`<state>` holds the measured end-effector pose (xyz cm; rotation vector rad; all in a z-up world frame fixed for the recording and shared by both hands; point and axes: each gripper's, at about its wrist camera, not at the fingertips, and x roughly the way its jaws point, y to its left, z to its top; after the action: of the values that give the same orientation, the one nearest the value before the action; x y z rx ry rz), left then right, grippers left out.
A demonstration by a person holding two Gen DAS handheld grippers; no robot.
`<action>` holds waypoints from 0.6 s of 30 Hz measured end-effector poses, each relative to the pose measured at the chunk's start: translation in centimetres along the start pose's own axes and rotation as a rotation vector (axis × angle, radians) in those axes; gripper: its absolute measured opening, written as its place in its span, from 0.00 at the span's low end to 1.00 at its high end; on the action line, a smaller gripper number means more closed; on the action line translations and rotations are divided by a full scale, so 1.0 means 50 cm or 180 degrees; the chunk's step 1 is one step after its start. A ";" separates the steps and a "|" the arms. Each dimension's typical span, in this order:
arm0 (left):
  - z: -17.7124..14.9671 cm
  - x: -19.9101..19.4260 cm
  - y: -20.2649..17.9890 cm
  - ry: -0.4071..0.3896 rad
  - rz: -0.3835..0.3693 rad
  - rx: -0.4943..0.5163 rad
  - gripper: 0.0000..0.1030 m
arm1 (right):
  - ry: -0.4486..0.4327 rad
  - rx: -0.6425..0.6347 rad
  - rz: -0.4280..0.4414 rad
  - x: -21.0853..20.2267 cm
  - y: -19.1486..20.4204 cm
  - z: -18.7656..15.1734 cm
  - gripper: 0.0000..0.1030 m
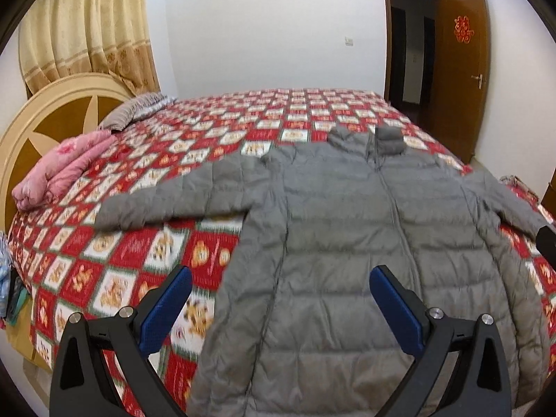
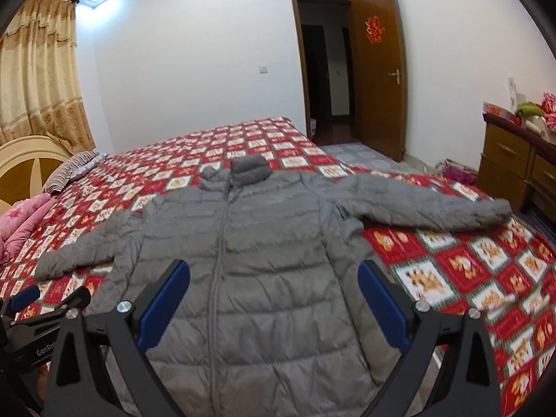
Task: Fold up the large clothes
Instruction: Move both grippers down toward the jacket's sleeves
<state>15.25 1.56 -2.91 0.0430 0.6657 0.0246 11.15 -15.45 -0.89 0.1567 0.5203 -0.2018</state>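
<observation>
One grey puffer jacket (image 1: 365,243) lies spread flat, front up and zipped, on the bed (image 1: 208,128), which is covered by a red-and-white checked quilt. Its two sleeves are stretched out to either side: one sleeve (image 1: 166,201) reaches toward the headboard (image 1: 41,118) end, the other sleeve (image 2: 427,205) reaches toward the side with the dresser (image 2: 514,163). The collar (image 2: 250,168) points toward the far wall and the hem lies nearest the cameras.

Two claws are present. The left claw (image 1: 281,305) hovers above the jacket's lower left part, its two blue-padded fingers (image 1: 166,309) spread wide apart with nothing between them; one finger is over the quilt, the other over the grey fabric. The right claw (image 2: 274,302) hangs above the jacket's lower middle, its two fingers (image 2: 382,305) likewise wide apart and holding nothing. In the right wrist view, part of the left claw shows at the lower left edge, over the quilt just beside the jacket.

At the head of the bed lie one folded pink blanket (image 1: 59,170) and one striped pillow (image 1: 132,111). One cream curtain (image 1: 87,27) hangs behind the headboard. One brown door (image 2: 378,69) stands open, a red paper ornament (image 2: 374,29) on it. Several colourful items sit on top of the dresser; they are too small to name.
</observation>
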 end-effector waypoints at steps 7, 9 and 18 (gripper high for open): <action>0.068 0.028 -0.014 -0.0105 -0.0064 -0.0018 0.99 | -0.0033 0.0176 -0.0209 0.030 -0.047 0.045 0.96; 0.085 0.036 -0.023 -0.0125 -0.0085 -0.0013 0.99 | -0.0021 0.0258 -0.0242 0.038 -0.063 0.056 0.96; 0.143 0.051 -0.057 -0.0222 -0.0133 0.0024 0.99 | -0.0188 0.0316 -0.0312 0.053 -0.080 0.121 0.96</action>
<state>21.71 -1.43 0.98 0.0369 0.5969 -0.0195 15.38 -20.91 2.55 0.2215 0.4598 -0.3272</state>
